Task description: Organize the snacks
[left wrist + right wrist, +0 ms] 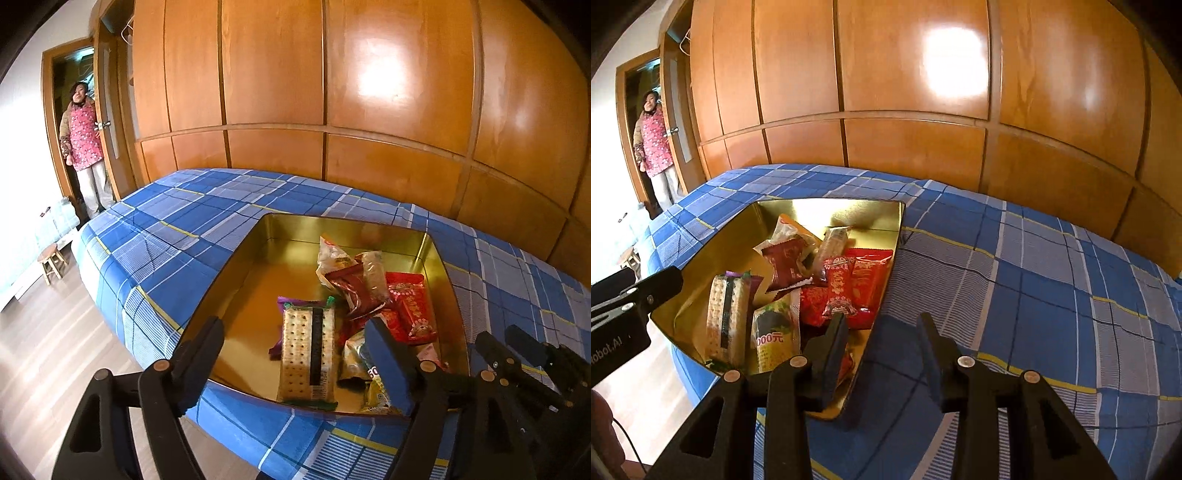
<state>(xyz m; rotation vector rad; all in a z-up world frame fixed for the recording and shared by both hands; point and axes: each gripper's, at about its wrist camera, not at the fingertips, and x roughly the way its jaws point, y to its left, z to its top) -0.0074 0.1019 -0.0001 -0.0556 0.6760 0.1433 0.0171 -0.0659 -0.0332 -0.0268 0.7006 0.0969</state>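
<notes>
A gold tin tray point(258, 258) lies on a blue plaid bed point(166, 229) and holds several snack packs. A long cracker pack point(308, 350) lies in it at the front. Beside it are a dark red packet point(351, 291) and bright red packets point(412, 306). My left gripper point(295, 325) hangs open just above the cracker pack, touching nothing. In the right wrist view the same tray point(827, 210) shows the cracker pack point(726, 317) and a yellow-green pack point(775, 336). My right gripper point(884, 319) is open astride the tray's right wall, with nothing held.
A person point(83, 140) in a pink patterned top stands in the doorway at far left. A wooden wardrobe point(332, 92) runs behind the bed. A small stool point(51, 258) stands on the pale floor at left. Bare plaid bedcover point(1034, 277) stretches right of the tray.
</notes>
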